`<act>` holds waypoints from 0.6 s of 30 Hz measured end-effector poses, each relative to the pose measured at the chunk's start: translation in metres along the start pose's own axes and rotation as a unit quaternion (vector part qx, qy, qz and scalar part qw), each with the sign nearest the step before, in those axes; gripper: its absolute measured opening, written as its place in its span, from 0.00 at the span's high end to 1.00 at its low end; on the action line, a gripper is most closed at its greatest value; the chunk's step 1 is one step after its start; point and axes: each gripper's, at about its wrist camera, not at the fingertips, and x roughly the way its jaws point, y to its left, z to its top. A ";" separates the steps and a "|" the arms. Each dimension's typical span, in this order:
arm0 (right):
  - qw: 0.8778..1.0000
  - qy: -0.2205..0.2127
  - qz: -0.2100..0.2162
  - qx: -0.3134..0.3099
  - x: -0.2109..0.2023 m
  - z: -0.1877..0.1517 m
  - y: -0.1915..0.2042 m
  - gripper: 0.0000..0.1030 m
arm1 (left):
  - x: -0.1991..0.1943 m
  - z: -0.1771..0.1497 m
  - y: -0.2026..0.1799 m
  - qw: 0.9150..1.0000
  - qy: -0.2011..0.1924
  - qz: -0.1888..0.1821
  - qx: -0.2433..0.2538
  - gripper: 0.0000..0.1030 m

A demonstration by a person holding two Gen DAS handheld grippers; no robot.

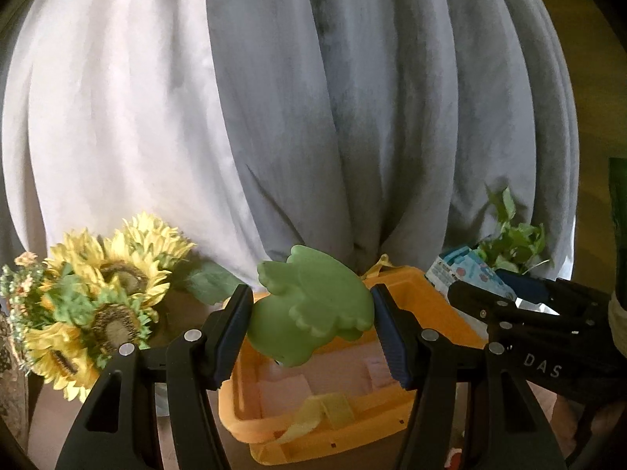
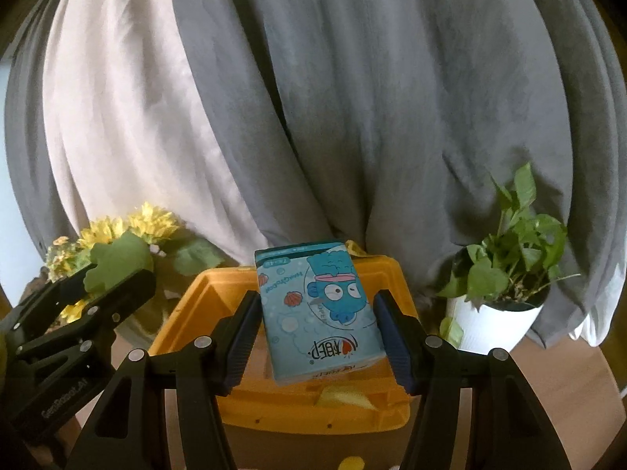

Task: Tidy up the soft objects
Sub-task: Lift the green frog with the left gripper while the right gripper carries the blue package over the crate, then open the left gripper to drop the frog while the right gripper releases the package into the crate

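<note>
My left gripper (image 1: 311,309) is shut on a soft green toy (image 1: 313,305), held just above the open orange bin (image 1: 415,290). The bin has yellow strap handles and a pale pink floor. My right gripper (image 2: 315,325) is shut on a light blue tissue pack (image 2: 319,313) printed with a blue cartoon fish, held over the same orange bin (image 2: 196,297). In the left wrist view the right gripper (image 1: 521,305) shows at the right with the tissue pack (image 1: 466,270) in it. In the right wrist view the left gripper (image 2: 94,286) shows at the left with the green toy (image 2: 117,258).
A bunch of artificial sunflowers (image 1: 98,301) stands left of the bin. A green plant in a white pot (image 2: 497,317) stands right of it. White and grey curtains (image 2: 313,98) hang close behind. The bin rests on a brown surface (image 2: 568,372).
</note>
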 end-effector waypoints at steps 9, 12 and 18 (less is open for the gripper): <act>0.999 0.039 -0.003 0.005 0.051 -0.002 -0.008 0.42 | 0.050 -0.012 0.001 0.999 0.036 0.008 0.010 0.41; 0.999 0.053 -0.004 0.008 0.066 -0.004 -0.011 0.41 | 0.067 -0.016 0.001 0.998 0.051 0.011 0.018 0.41; 0.997 0.078 -0.010 0.006 0.095 -0.008 -0.016 0.41 | 0.090 -0.021 0.004 0.997 0.077 0.001 0.028 0.41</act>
